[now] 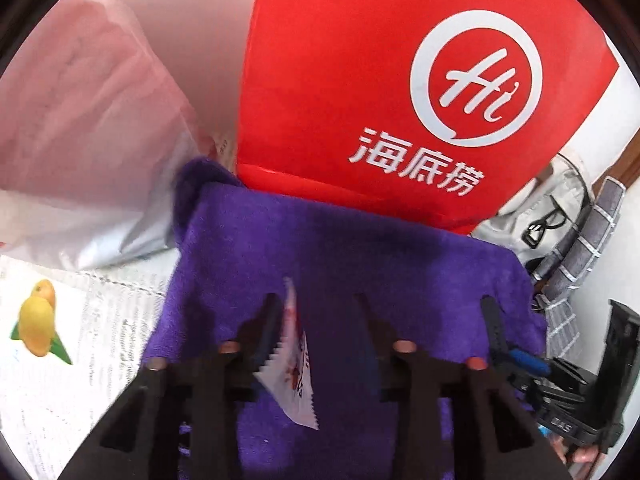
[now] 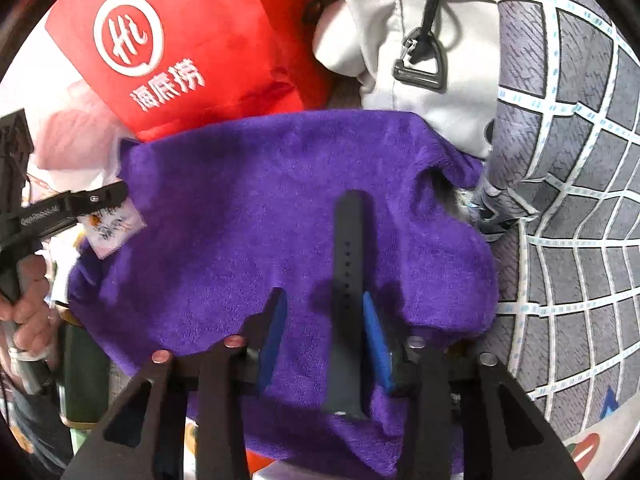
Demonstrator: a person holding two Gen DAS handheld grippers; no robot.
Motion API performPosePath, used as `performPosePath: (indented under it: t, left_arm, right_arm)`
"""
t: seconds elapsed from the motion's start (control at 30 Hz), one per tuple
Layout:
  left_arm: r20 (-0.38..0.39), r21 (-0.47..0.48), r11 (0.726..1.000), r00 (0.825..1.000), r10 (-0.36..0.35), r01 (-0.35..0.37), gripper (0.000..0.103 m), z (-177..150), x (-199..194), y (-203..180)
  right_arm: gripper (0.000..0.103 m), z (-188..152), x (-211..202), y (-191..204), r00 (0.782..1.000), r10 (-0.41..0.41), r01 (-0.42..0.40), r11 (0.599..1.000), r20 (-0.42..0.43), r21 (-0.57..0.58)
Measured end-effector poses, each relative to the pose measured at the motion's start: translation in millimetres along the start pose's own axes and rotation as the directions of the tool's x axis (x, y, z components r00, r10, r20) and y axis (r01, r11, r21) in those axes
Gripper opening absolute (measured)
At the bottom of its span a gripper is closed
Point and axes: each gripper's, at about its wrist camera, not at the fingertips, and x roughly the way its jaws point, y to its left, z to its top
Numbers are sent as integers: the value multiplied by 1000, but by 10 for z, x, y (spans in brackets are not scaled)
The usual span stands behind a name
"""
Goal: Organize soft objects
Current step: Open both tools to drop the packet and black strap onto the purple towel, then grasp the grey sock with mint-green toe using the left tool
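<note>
Our left gripper (image 1: pixel 320 328) and right gripper (image 2: pixel 324 320) both hang spread above the purple towel (image 2: pixel 240 208); a dark strap (image 2: pixel 348 280) lies between ours.

Under my grippers the purple towel (image 2: pixel 248 200) is the surface everything sits on; what lies beneath it I cannot tell. A dark watch strap (image 2: pixel 347 280) lies lengthwise on the towel toward its right side, and a small white sachet (image 1: pixel 294 364) with a serrated edge sits near its left edge. At the towel's far edge a red bag (image 1: pixel 360 92) touches it, with a white garment (image 2: pixel 400 60) at the far right corner and a grey checked cloth (image 2: pixel 568 200) along the right edge
</note>
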Motion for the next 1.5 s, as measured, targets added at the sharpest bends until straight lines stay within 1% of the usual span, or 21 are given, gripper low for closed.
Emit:
performPosePath:
  t: [0.07,0.13,0.2,0.3,0.37,0.5,0.57,0.6,0.63,0.67,0.73,0.8,0.87,0.93,1.0,1.13,1.27,1.43,1.5]
  left_arm:
    - [7,1,1000,1000,16,-16,47,-4,-35,2]
    - [15,-3,1000,999,31,-31,54,-12,-81,20]
    - [30,-3,999,999,45,-45,56,-18,-141,29]
    - [49,0,999,998,39,-39,56,-16,-263,16]
    - [81,7,1000,997,-6,6,58,-34,-409,6]
    - [131,40,999,991,-41,36,60,-133,-622,-108]
    - [126,41,999,992,-23,18,62,-207,-685,-164]
    - [115,41,999,993,-27,22,62,-248,-712,-184]
    - [105,44,998,994,-37,33,62,-275,-755,-180]
    - [91,49,998,995,-48,44,62,-320,-815,-167]
    - [83,50,998,996,-29,25,62,-390,-902,-156]
    - [98,46,999,995,-5,1,62,-487,-1040,-111]
    - [97,50,999,995,-5,0,62,-600,-1145,-80]
    - [90,54,998,996,3,-8,62,-746,-1233,-70]
    - [92,52,999,996,3,-8,62,-887,-1319,-34]
    - [105,27,1000,994,-11,9,62,-1231,-1533,84]
    - [91,0,1000,996,-6,6,62,-1548,-1644,209]
    - [70,-27,1000,998,3,-2,62,-1923,-1735,333]
    - [71,-39,999,997,6,-4,62,-2042,-1772,380]
  right_arm:
    - [47,-6,-35,45,1000,-22,22,1000,12,-22]
    - [56,-9,-88,94,998,-51,52,997,33,-52]
    - [60,-12,-137,149,995,-79,84,994,60,-75]
    - [61,-14,-281,228,990,-93,104,990,109,-94]
    - [61,-15,-404,240,987,-85,98,991,138,-87]
    - [62,-35,-667,268,979,-68,85,993,190,-85]
    - [64,-87,-816,288,973,-66,87,993,222,-85]
    - [67,-124,-883,303,971,-64,86,992,232,-88]
    - [67,-156,-922,319,970,-61,84,992,236,-91]
    - [67,-218,-978,352,969,-54,80,992,240,-98]
    - [67,-346,-1047,404,972,-44,70,992,232,-106]
    - [67,-516,-1116,440,976,-21,46,992,216,-115]
    - [67,-708,-1189,514,978,-3,30,992,210,-125]
    - [67,-895,-1207,638,979,13,17,989,205,-144]
    - [67,-1125,-1261,760,979,50,-14,984,200,-176]
    - [67,-1443,-1337,934,981,80,-41,975,176,-217]
    - [67,-1755,-1359,1046,985,97,-64,973,143,-220]
    - [67,-2098,-1381,1077,988,105,-83,980,116,-183]
    - [65,-2228,-1382,1123,988,116,-96,977,100,-191]
